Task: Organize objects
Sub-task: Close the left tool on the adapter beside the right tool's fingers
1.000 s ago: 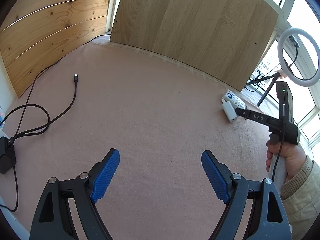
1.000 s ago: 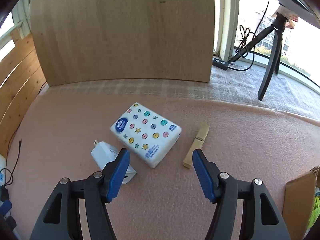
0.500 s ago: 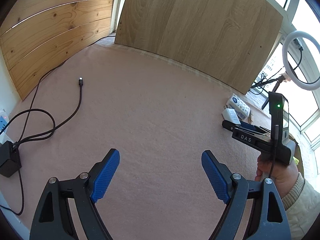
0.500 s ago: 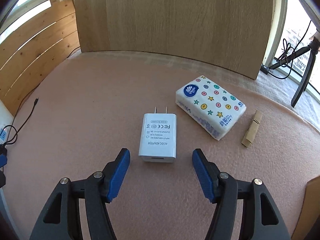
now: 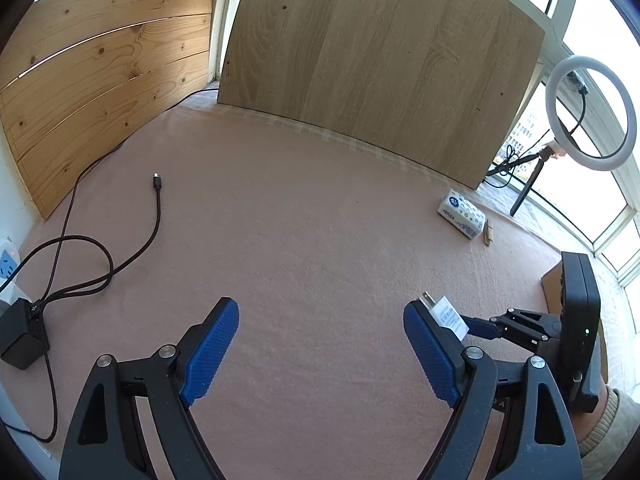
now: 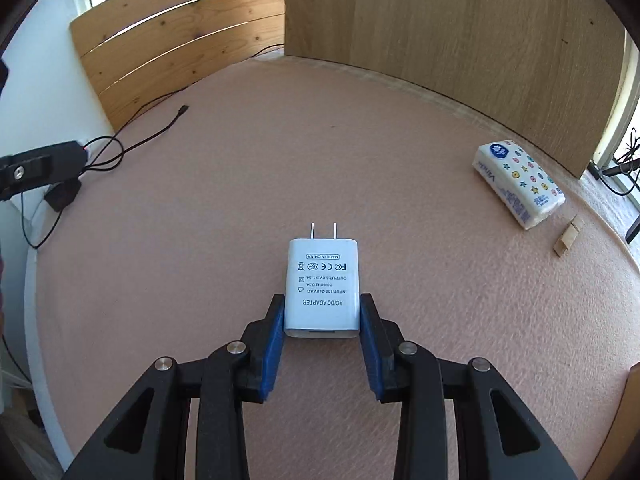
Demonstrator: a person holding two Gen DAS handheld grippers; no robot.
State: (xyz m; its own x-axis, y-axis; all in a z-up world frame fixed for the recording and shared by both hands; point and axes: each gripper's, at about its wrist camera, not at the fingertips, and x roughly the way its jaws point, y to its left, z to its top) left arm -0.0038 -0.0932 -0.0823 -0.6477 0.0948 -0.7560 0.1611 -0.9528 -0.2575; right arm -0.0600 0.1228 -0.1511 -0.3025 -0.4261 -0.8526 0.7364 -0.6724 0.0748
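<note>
Right gripper point(image 6: 322, 316) has the white power adapter point(image 6: 322, 286) pinched between its blue jaws — both pads pressed flat against the sides at its rear end, two metal prongs pointing straight ahead. The label faces up: "AC/DC ADAPTER", regulatory marks, "MADE IN CHINA". Whether the adapter's underside touches the worktop or rides just above it, I cannot tell. From the left wrist view the same adapter point(image 5: 447, 314) peeks out just behind the left gripper's right pad, with the right gripper point(image 5: 476, 326) reaching in from the right edge.

Left gripper point(image 5: 320, 344) — jaws spread wide, nothing between them, just bare cloth.

Off to the right, well apart from the adapter, a tissue pack point(image 6: 518, 182) printed with coloured stars and dots, and just beside it a small wooden clothespin point(image 6: 567, 236). On the far left, a black cable point(image 5: 154, 216) loops across the surface, its free plug end lying loose, running back to a black power brick point(image 5: 22, 338) at the edge. Nothing lies directly ahead of the prongs.

The worktop point(image 6: 280, 160) wears a pinkish cloth. Wooden panels point(image 5: 380, 68) stand along the back and left. A ring light point(image 5: 591, 114) on a tripod stands by the bright windows at right.
</note>
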